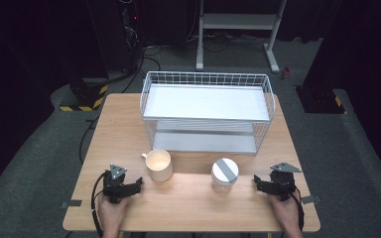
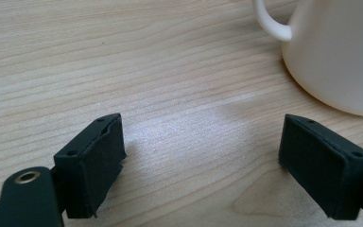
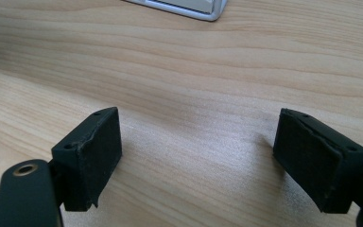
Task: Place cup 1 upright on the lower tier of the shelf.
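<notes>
Overhead, high view: looked down on wooden table (image 1: 129, 119) with white wire rack (image 1: 207, 111) at the far side, both shelves bare.
Mug in high view: cream mug (image 1: 159, 165) stood upright in front of the rack, handle turned left, just beside left gripper (image 1: 129, 186) but apart from it.
Jar in high view: grey-lidded jar (image 1: 224, 174) stood upright between mug and right gripper (image 1: 265, 184), near that gripper, not touched.
Grippers in high view: rested low at the near edge, one to each outer side of the two vessels, probably parked there so each could take its nearer one; jaw spread hard to read from above.
Left gripper view: jaws spread wide over bare wood, nothing between them; mug (image 2: 340, 52) sat ahead and to the right, outside the gap, handle facing the camera's left.
Added by left gripper view: confirmed open jaws and clear wood between gripper and mug, which the high view left doubtful.
Right gripper view: jaws likewise spread wide and empty above bare wood; corner of the rack (image 3: 189, 8) at the top edge.
Added by right gripper view: jaws aimed toward the rack's foot, not toward the jar.
</notes>
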A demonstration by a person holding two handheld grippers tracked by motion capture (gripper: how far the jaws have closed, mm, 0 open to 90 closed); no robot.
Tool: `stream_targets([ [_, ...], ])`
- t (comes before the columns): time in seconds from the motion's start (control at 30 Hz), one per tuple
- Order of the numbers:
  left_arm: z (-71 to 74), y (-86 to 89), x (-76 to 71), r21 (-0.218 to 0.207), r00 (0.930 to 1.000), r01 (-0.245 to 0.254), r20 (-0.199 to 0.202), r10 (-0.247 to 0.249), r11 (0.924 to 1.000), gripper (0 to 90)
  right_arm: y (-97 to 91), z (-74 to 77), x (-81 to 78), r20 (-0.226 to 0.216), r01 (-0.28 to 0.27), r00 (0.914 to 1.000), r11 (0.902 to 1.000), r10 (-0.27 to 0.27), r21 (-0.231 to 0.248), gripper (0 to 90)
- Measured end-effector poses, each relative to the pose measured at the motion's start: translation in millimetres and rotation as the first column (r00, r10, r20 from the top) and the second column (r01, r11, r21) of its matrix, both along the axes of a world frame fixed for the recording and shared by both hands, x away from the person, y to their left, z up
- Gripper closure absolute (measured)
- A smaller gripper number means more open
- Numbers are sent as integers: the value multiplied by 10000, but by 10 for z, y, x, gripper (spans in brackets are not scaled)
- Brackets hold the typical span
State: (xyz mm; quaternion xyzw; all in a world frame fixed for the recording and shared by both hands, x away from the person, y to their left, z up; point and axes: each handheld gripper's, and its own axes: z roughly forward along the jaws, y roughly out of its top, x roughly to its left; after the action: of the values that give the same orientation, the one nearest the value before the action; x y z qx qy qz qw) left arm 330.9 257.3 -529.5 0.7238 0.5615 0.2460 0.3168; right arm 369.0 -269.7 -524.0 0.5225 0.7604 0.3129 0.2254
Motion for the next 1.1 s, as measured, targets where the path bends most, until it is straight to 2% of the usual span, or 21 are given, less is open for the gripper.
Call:
stream_targets([
  [0.5,1,4,1,3,10000,1,7,-1,10000,159,-31,1,-16,-30,-340,9994,9994,340,-1,142],
  [0.73,1,6,2,-7,10000,-39,14,39,10000,161,-46,4,-45,-96,-266,9996,9995,268,189,142],
  [1.1,1,8,2,8,10000,-56,8,56,10000,161,-56,59,-159,262,-548,9982,9976,537,426,146],
])
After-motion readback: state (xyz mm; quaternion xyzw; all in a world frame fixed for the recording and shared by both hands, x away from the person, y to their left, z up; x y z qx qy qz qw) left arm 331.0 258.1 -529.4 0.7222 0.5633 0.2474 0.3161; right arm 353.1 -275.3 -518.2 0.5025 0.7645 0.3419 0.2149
